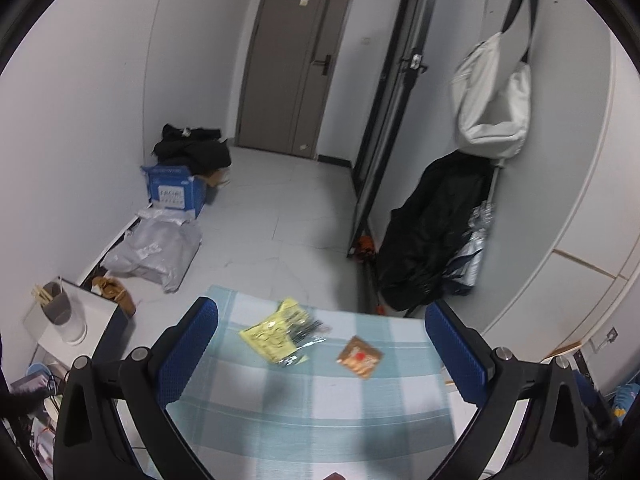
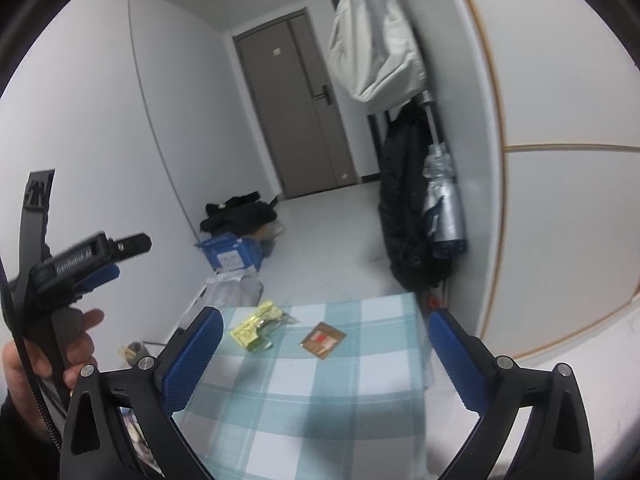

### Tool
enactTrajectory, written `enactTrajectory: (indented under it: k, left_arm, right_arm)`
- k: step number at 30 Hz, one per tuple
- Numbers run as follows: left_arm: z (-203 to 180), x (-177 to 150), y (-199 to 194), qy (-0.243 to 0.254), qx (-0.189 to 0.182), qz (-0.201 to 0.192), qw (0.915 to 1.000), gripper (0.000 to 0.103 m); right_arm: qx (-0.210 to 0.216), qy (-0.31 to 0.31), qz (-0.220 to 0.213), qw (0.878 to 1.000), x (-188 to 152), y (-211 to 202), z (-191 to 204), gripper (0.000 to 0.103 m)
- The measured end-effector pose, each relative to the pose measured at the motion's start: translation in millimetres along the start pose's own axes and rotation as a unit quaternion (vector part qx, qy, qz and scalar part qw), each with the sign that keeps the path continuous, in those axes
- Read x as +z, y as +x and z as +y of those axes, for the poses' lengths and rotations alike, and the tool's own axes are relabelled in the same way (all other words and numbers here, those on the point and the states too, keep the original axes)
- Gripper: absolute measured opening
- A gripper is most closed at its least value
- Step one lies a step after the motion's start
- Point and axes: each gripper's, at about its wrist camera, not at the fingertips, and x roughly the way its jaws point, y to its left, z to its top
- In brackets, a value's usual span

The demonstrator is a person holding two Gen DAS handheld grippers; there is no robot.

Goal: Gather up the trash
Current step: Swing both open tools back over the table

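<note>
A crumpled yellow wrapper (image 1: 280, 335) and a small brown packet (image 1: 359, 357) lie on the table with a blue-and-white checked cloth (image 1: 304, 408). My left gripper (image 1: 320, 344) is open and empty, held above the table with both pieces between its blue pads. In the right wrist view the yellow wrapper (image 2: 258, 326) and the brown packet (image 2: 323, 339) lie ahead of my right gripper (image 2: 326, 356), which is open and empty. The left gripper (image 2: 100, 258) shows at the left, held in a hand.
Left of the table stands a white side table (image 1: 92, 316) with a cup of chopsticks (image 1: 60, 312). On the floor lie a grey plastic bag (image 1: 156, 250), a blue box (image 1: 176, 192) and black clothes (image 1: 192, 148). A black coat (image 1: 432, 232) and white bag (image 1: 492, 96) hang at right.
</note>
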Motion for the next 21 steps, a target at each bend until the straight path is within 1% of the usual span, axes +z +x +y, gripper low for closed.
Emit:
enactTrajectory:
  k: [2, 4, 6, 8, 12, 14, 17, 21]
  left_arm:
    - [14.3, -3.7, 9.4, -0.014, -0.004, 0.011, 0.9998, 0.102]
    - [29.1, -8.9, 17.4, -0.028, 0.000, 0.018, 0.9994, 0.102]
    - [40.8, -10.8, 29.2, -0.043, -0.009, 0.039, 0.9983, 0.102]
    - [51.6, -11.8, 39.4, -0.057, -0.004, 0.059, 0.9966, 0.102]
    - [70.2, -12.9, 48.2, -0.085, -0.011, 0.075, 0.9935, 0.102]
    - [79.4, -13.3, 54.6, -0.100, -0.018, 0.090, 0.9907, 0.102]
    - [89.7, -12.4, 64.2, -0.124, -0.039, 0.115, 0.9848, 0.102]
    - [96.2, -8.6, 72.4, -0.131, -0.036, 0.123, 0.9831, 0.102]
  right_arm:
    - [0.006, -0.003, 0.010, 1.000, -1.6, 13.0, 6.1, 0.103]
    - [0.009, -0.007, 0.024, 1.000, -3.5, 28.5, 12.3, 0.103]
    - [0.015, -0.011, 0.033, 0.999, -4.9, 39.9, 16.2, 0.103]
    - [0.026, -0.017, 0.040, 0.999, -5.6, 52.3, 20.4, 0.103]
    - [0.025, -0.034, 0.056, 0.998, -5.4, 80.3, 25.5, 0.103]
    - [0.023, -0.047, 0.071, 0.996, -4.4, 100.0, 28.2, 0.103]
    - [0.023, -0.060, 0.095, 0.993, -2.3, 131.2, 31.7, 0.103]
    - [0.024, -0.078, 0.134, 0.988, -1.6, 179.9, 34.3, 0.103]
